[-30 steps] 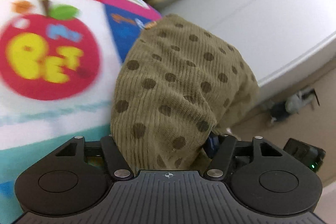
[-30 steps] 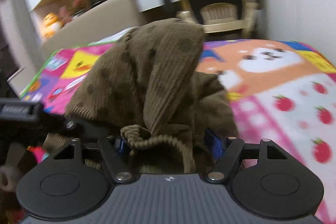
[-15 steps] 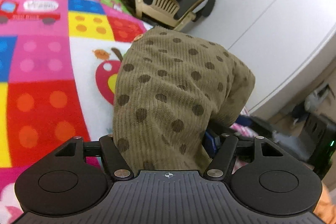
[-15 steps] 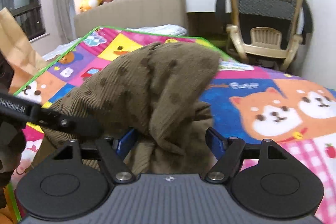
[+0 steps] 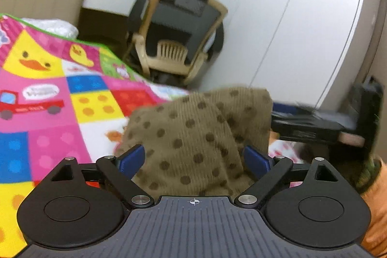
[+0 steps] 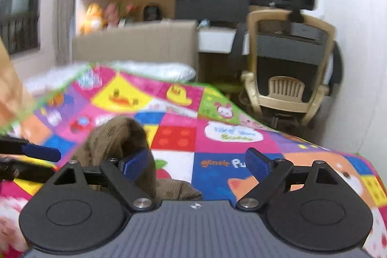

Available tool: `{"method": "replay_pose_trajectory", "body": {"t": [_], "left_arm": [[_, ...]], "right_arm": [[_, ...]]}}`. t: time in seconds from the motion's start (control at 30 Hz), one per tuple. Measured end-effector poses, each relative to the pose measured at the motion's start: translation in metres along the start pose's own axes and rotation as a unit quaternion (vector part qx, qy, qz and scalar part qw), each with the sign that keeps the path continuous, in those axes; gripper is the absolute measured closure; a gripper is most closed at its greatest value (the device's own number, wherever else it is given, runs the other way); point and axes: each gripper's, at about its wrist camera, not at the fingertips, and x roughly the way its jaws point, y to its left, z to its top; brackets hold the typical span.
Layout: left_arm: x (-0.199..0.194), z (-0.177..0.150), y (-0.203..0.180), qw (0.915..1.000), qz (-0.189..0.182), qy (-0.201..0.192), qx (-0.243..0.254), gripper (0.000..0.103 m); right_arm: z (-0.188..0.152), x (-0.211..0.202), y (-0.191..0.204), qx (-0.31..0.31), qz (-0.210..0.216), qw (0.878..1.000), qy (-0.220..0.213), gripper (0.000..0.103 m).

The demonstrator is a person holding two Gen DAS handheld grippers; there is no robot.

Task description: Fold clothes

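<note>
Two blue-padded fingers of the left gripper (image 5: pixel 193 158) stand spread wide in the left wrist view, with the olive-brown dotted garment (image 5: pixel 193 137) bunched in the gap between them; the cloth lies loose there and neither pad presses it. The garment rests in a rumpled heap on the bright patchwork play mat (image 5: pixel 48 93), which shows a duck, a red truck and dotted squares. Just to the right of the heap, the dark body of the right gripper (image 5: pixel 314 125) reaches in from the side, blurred. Beyond the mat stands a beige and black office chair (image 5: pixel 179 35) against a white wall (image 5: pixel 302 16). In the right wrist view, the right gripper (image 6: pixel 197 165) is likewise spread open, its pads well apart, with bare mat (image 6: pixel 217 137) showing between them. The garment (image 6: pixel 116 137) rises as a hump on the left, beside and partly behind the left finger, and a fold of it lies near the gripper body below; it is not pinched. At the far left edge a blue pad of the left gripper (image 6: pixel 41 152) pokes in. The chair (image 6: pixel 290 64) and a desk (image 6: pixel 217 40) sit behind.
</note>
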Motion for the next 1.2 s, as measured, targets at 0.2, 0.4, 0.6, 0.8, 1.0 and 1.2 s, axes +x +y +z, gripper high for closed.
{"method": "replay_pose_trajectory", "body": {"t": [0.2, 0.4, 0.6, 0.8, 1.0, 1.2], "left_arm": [[0.026, -0.021, -0.024, 0.9966, -0.001, 0.04, 0.072, 0.009], [0.026, -0.017, -0.024, 0.9978, -0.014, 0.026, 0.059, 0.009], [0.009, -0.016, -0.005, 0.9993, -0.018, 0.017, 0.028, 0.009], [0.004, -0.018, 0.006, 0.9996, -0.014, 0.023, -0.001, 0.009], [-0.009, -0.019, 0.005, 0.9996, -0.023, 0.013, 0.004, 0.009], [-0.011, -0.025, 0.005, 0.9993, -0.019, 0.029, 0.014, 0.009]], "right_arm": [[-0.019, 0.03, -0.016, 0.019, -0.038, 0.998, 0.038, 0.015], [-0.005, -0.035, -0.042, 0.107, 0.032, 0.993, -0.042, 0.034], [-0.007, -0.06, -0.028, 0.141, 0.117, 0.981, -0.062, 0.054], [-0.006, -0.009, 0.0, 0.148, 0.15, 0.977, -0.022, 0.066], [0.006, 0.005, -0.007, 0.123, 0.108, 0.986, -0.024, 0.077], [-0.051, 0.048, -0.037, 0.115, 0.0, 0.991, 0.067, 0.078]]}}
